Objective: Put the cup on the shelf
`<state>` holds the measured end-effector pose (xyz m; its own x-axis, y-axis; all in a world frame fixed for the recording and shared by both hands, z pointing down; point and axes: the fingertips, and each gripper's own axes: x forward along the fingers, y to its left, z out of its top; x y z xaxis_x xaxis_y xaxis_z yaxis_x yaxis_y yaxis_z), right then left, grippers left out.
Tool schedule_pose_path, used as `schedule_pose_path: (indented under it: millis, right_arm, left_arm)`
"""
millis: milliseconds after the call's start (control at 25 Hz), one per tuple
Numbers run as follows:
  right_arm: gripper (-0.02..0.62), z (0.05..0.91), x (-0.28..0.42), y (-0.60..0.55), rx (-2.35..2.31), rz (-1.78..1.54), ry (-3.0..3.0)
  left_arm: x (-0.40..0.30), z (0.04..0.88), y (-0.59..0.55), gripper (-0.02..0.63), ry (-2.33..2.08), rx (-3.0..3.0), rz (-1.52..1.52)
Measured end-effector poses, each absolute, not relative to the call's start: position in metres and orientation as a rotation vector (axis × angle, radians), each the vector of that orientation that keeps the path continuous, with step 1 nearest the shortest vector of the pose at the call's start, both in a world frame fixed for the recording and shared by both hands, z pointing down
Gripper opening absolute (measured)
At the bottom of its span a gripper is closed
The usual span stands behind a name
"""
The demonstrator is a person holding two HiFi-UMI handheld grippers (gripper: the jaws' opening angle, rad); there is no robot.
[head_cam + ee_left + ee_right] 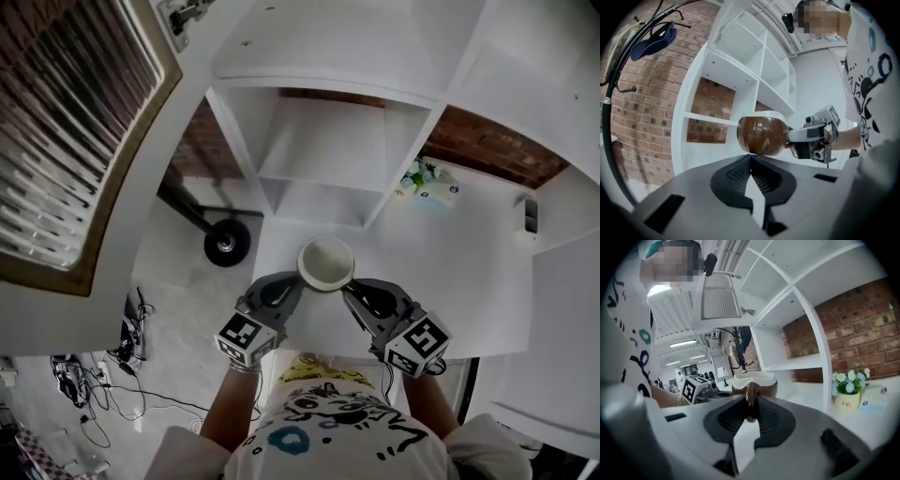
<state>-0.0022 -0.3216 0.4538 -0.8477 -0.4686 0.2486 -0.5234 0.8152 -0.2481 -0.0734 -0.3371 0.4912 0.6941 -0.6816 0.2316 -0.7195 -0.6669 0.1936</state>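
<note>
A cup [326, 262], brown outside and white inside, hangs upright over the white shelf unit's wide lower ledge [459, 281]. My right gripper [349, 287] is shut on its brown handle [749, 397], with the cup's body [754, 381] just beyond the jaws. My left gripper [298, 281] comes from the other side. In the left gripper view its jaws [750, 157] are closed together, tips right under the cup's round lower side [761, 135]. That view also has the right gripper [813, 137] at the handle. An open shelf compartment [323, 150] lies straight ahead.
A small pot of flowers [417, 176] [848, 392] stands on the ledge to the right, past the upright divider [403, 155]. To the left are a coat stand's black base [227, 242], a blue cap on its hook [656, 37] and a window [75, 122]. Brick wall shows behind the shelves.
</note>
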Motion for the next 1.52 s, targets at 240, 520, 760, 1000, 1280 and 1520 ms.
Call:
schedule_pose_path:
  millis: [240, 520, 760, 1000, 1280, 1520]
  right_arm:
    - [0.06, 0.488, -0.011, -0.358, 0.89, 0.404, -2.759]
    - [0.06, 0.527, -0.019, -0.394, 1.019, 0.411, -2.708]
    - [0.06, 0.557, -0.027, -0.423, 1.109, 0.362, -2.664]
    - [0.06, 0.584, -0.028, -0.452, 1.182, 0.37, -2.623]
    - [0.06, 0.614, -0.026, -0.475, 1.236, 0.429, -2.545]
    - [0.06, 0.632, -0.027, -0.488, 1.251, 0.439, -2.498]
  left_arm:
    - [-0.085, 0.525, -0.372, 0.015, -1.067, 2.617, 0.232]
    - [-0.092, 0.552, -0.407, 0.015, -1.03, 2.601, 0.237]
    - [-0.099, 0.576, -0.423, 0.015, -1.037, 2.573, 0.252]
    - [-0.107, 0.596, -0.444, 0.015, -1.1, 2.498, 0.259]
    - [-0.104, 0.603, -0.457, 0.015, -1.143, 2.524, 0.28]
    - [-0.106, 0.599, -0.459, 0.015, -1.153, 2.53, 0.26]
